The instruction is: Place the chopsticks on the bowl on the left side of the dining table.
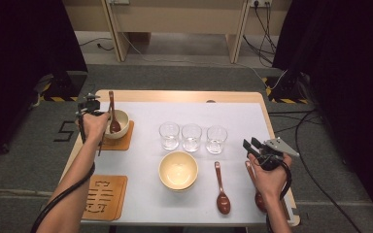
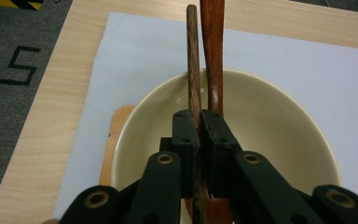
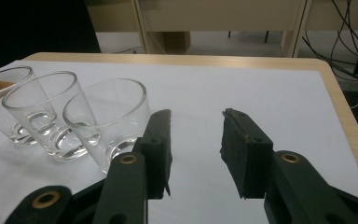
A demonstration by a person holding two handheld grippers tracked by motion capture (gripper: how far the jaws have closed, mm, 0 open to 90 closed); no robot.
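Two grippers I'm working, left gripper [image 2: 197, 135] clamping a wooden stick [image 2: 193, 70] over the cream bowl [image 2: 279, 116] beside its spoon [image 2: 213, 51], right gripper [image 3: 196, 149] hanging open right of that bowl, bare paper between its jaws.

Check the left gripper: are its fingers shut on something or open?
Shut. The left gripper has its fingers clamped on a thin wooden stick beside the brown spoon, over the cream bowl.

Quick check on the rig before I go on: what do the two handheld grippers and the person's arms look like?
Both are black two-jaw tools. The left gripper has flat black pads on linkage arms with brass-coloured pivot pins; the right gripper is built the same, its pads frayed at the edges. In the high view, the right one carries a grey three-cornered plate. A black cable trails along the left forearm. The forearms are bare, no sleeves in view.
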